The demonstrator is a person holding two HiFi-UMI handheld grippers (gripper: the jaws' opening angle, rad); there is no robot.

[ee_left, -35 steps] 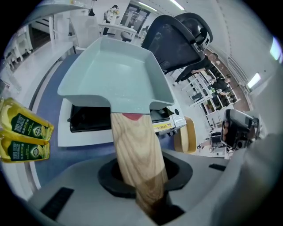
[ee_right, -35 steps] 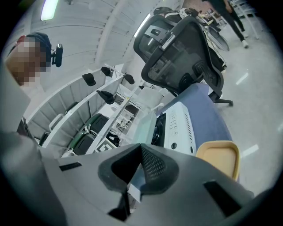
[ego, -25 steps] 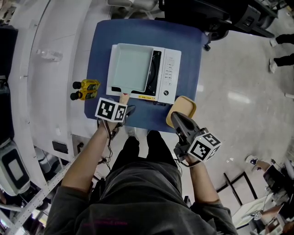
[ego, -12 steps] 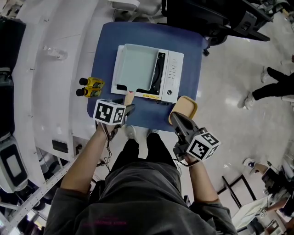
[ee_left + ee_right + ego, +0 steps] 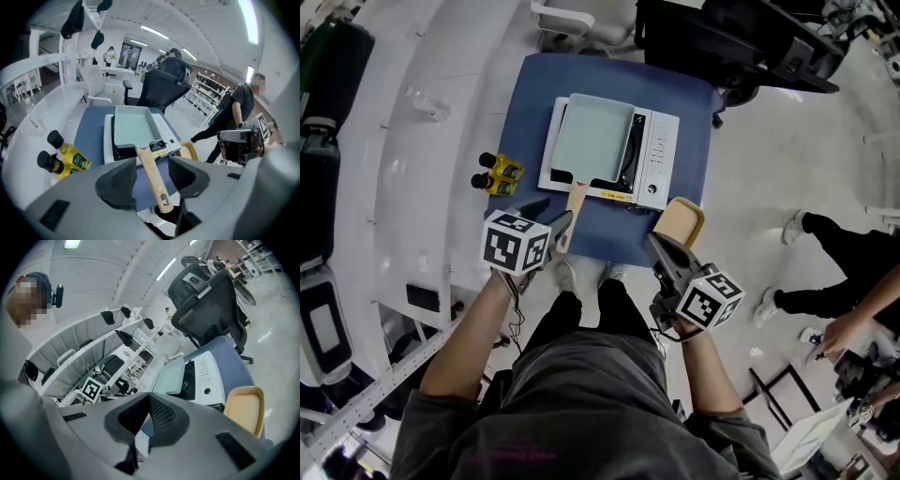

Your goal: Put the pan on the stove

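The pan [image 5: 592, 139], a square pale-green one, sat flat on the white stove [image 5: 661, 159], covering the burner side and leaving the control strip bare at its right. Its wooden handle [image 5: 573, 204] stuck out over the stove's near edge and above the blue table [image 5: 534, 94], pointing back toward the person. By how things lay, the pan was already placed, and the step in hand looked like getting the left gripper clear of it.

To do that well, the jaws would need to stay wide and draw back along the handle's own line, not across it. A knock on the handle could swing the pan off the burner. The two oil bottles [image 5: 499, 174] stood just left of the stove, so a leftward swing would be risky too.

The left gripper [image 5: 548, 217] hung over the handle's free end, its jaws parted. They had just been closing a little, yet in the left gripper view the handle ran up between the pads with a gap on each side, touched by neither. The pan's body lay beyond the jaws, further from the person.

The right gripper [image 5: 661, 251] was clenched on nothing. It was just beside the tan tray [image 5: 682, 221] at the table's near right corner, well apart from the pan and to its right
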